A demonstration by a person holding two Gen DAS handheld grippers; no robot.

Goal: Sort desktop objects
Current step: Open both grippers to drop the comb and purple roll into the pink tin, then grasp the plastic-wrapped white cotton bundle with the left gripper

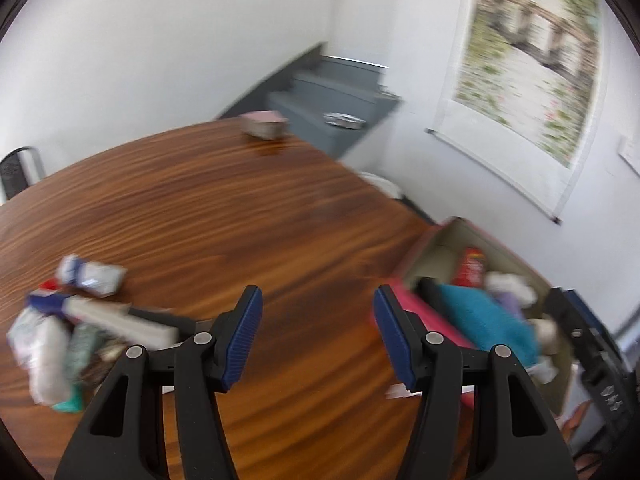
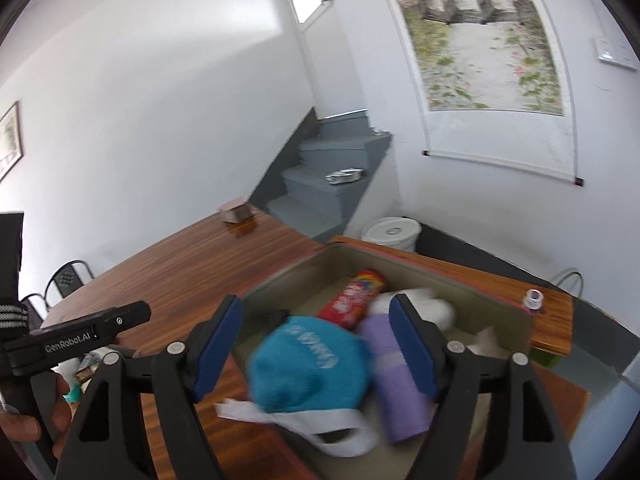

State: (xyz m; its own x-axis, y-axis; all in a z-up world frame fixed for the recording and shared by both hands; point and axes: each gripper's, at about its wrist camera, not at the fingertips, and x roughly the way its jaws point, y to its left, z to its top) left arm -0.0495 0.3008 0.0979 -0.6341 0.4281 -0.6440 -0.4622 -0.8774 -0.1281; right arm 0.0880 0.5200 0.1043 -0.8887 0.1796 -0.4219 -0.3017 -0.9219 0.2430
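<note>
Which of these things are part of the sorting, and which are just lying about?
Part of the job:
- box on the table
- blue cloth, purple roll, red packet inside it
- unsorted heap
- left tool, right tool

Just lying about:
- small pink box
- foil tray
- white bucket

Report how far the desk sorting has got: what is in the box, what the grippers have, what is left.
Done: the box already holds a red snack tube, a purple roll, white items and a teal pouch.

In hand: nothing. The right gripper stands open over the pouch, and the left gripper is open above bare table.

Left: a pile of packets on the table, plus a small pink box at the far edge.
</note>
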